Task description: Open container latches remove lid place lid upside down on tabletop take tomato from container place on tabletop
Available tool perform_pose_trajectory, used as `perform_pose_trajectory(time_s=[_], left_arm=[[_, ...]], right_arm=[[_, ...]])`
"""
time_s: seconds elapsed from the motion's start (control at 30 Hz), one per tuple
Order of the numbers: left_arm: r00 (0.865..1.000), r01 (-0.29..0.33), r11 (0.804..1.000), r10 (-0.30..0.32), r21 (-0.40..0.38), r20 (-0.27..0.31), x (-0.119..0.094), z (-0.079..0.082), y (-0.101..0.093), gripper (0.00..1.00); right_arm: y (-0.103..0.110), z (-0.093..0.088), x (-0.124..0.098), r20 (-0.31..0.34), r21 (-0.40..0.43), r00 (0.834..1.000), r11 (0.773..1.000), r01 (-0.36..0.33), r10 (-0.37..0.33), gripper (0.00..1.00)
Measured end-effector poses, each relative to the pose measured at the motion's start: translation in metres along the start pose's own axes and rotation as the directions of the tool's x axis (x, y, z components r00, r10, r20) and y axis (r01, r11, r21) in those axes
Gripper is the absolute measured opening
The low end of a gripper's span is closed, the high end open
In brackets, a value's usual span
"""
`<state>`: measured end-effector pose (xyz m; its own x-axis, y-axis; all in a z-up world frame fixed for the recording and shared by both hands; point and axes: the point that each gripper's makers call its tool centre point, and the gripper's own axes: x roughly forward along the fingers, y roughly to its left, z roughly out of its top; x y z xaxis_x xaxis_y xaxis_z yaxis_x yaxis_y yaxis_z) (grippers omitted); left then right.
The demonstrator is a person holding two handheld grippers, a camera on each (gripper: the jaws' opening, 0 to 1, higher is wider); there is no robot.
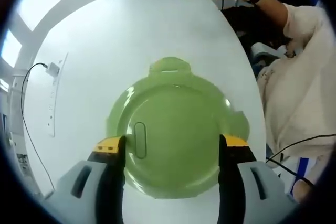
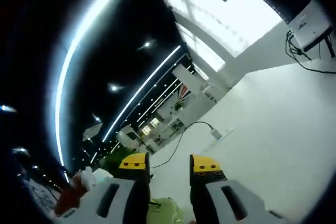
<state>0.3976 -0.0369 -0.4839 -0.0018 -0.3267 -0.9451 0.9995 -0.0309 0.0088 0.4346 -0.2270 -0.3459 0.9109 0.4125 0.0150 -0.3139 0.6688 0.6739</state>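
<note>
Left gripper view: the left gripper [image 1: 172,148] spreads its jaws wide around the green lid [image 1: 173,132], centre, on the white tabletop [image 1: 131,40]. The right gripper [image 2: 169,167], at 6 o'clock, stands narrowly parted, empty.

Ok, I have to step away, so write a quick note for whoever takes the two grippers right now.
Left gripper: open, jaws either side of the round green lid, which lies on the white table; whether it touches the lid I cannot tell.
Right gripper: open, holding nothing, tilted up towards the ceiling lights; something green sits low between its jaws.
Done: I cannot tell if the latches are open or which way up the lid lies.
Left: confirm the lid is off and upside down, then take the tomato out onto the table.
</note>
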Motion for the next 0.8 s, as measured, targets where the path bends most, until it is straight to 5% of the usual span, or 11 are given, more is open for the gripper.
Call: perform_pose_trajectory(time_s=[0.3,0.43,0.8], left_arm=[[1.000,0.000,1.000,0.000,0.000,-0.006,0.000,0.001,0.000,0.65],[1.000,0.000,1.000,0.000,-0.001,-0.009,0.000,0.001,0.000,0.65],[1.000,0.000,1.000,0.000,-0.001,-0.013,0.000,0.002,0.000,0.65]], right_arm=[[0.007,-0.004,0.027,-0.136,0.068,0.989,0.997,-0.046,0.054,0.23],[0.013,-0.015,0.037,-0.246,0.114,0.964,0.990,-0.078,0.104,0.21],[0.020,-0.029,0.068,-0.379,0.188,0.912,0.978,-0.093,0.160,0.22]])
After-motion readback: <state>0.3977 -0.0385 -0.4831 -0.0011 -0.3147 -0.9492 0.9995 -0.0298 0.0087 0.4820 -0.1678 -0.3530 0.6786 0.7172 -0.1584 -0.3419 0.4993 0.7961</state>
